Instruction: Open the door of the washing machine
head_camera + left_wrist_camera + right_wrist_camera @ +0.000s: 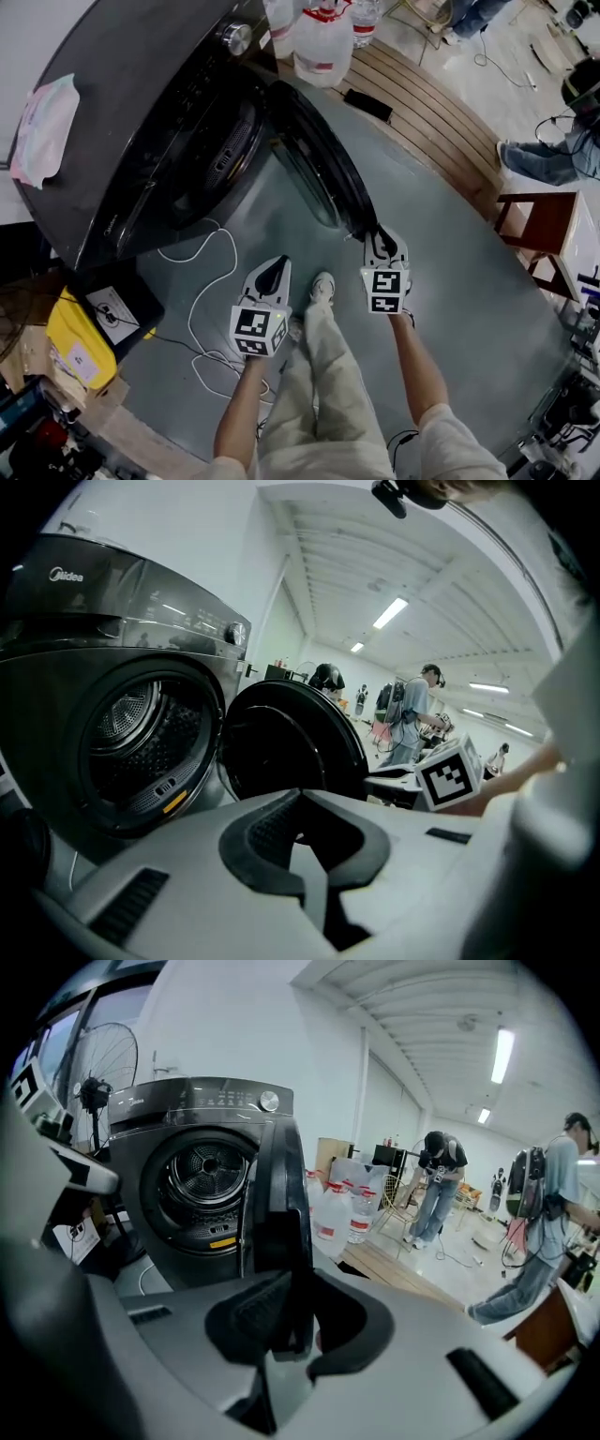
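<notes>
Closest thing in the head view is the person's own legs [328,394] in light trousers, with both forearms [242,412] reaching out past them. The left gripper [277,269] hangs over the grey floor [450,281] just in front of the washing machine [141,84], touching nothing. The right gripper [382,236] sits right at the free edge of the door [314,155]. The door is swung well out from the machine's front, so the drum opening [220,155] is exposed. A pink cloth [42,127] lies on top of the machine and a white cable [202,281] loops across the floor below it. A few water bottles [323,42] stand beside the machine, next to a wooden slatted platform [422,108].

Left gripper view: the jaws are pressed together with nothing in them. Past them you get the open drum on the left and the dark round door hanging open just right of it. The right gripper's marker cube [450,772] shows at the door's far edge.

Right gripper view: the jaws are narrow and clamped on the rim of the door, which runs edge-on straight up from between the pads. Behind it is the machine's front with the drum, a standing fan [98,1063] on the left and the bottles on the right. Some people [436,1180] stand well off at the back of the room.
</notes>
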The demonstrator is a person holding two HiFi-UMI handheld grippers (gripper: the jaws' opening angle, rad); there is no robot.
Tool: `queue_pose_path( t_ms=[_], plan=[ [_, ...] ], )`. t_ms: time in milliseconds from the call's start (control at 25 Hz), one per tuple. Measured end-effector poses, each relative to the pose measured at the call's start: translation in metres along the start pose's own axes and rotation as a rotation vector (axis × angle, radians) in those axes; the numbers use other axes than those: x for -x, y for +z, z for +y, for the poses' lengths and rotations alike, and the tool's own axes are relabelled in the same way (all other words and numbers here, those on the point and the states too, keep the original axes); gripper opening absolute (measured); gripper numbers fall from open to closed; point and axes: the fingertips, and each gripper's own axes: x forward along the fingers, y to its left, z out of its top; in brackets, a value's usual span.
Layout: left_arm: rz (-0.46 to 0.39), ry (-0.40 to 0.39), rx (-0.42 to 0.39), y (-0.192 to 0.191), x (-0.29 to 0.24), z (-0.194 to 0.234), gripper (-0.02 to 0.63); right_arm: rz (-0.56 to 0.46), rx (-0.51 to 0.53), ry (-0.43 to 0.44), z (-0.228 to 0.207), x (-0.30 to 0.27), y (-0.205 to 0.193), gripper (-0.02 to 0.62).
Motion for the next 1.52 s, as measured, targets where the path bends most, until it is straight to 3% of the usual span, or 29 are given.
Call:
queue_pose_path(
  t_ms=[800,1320,1520],
  plan=[
    [0.045,-0.114,-0.069,0.037,-0.1,-0.03,0.008,-0.016,0.006,-0.146,-0.133,-0.046,0.019,0.087],
    [0.057,-0.13,-0.088,0.047,-0.121,-0.033,0.008,-0.01,-0.016,-0.17,-0.158,-0.057,0.025,0.095],
    [0.054,-0.123,-0.096,0.048,-0.116,-0.032,0.008,0.007,-0.071,-0.17,-0.16,-0.052,0.019,0.137]
  ],
)
